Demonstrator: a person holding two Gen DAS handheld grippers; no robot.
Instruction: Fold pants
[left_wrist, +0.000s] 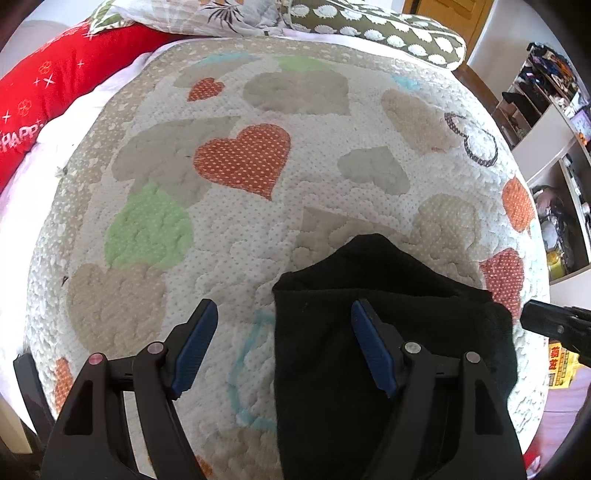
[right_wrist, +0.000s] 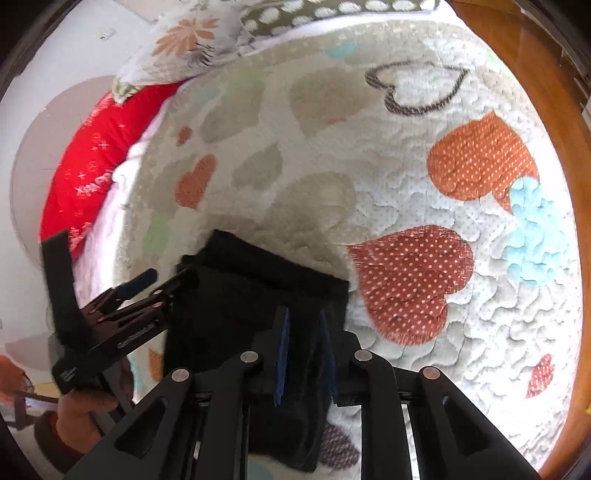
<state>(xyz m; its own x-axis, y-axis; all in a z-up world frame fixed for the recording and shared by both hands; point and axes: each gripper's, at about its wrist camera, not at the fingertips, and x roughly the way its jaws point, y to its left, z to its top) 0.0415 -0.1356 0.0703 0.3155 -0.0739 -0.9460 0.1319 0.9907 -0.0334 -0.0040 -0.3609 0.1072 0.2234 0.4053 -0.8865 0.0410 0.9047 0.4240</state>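
Observation:
Black pants (left_wrist: 388, 295) lie folded into a compact stack on a heart-patterned quilt (left_wrist: 236, 221). My left gripper (left_wrist: 284, 321) is open above the pants' left edge; one blue-padded finger is over the quilt, the other over the pants. In the right wrist view the pants (right_wrist: 251, 291) lie lower left of centre. My right gripper (right_wrist: 304, 336) is nearly closed, with dark fabric between its blue pads. The left gripper (right_wrist: 147, 291) shows at left, at the pants' edge. The right gripper's black body (left_wrist: 554, 321) shows at the left wrist view's right edge.
A red cushion (left_wrist: 48, 99) and patterned pillows (left_wrist: 369, 26) lie along the far side of the bed. Cluttered shelves (left_wrist: 546, 122) stand to the right. A wooden bed frame (right_wrist: 546, 92) borders the quilt's right side.

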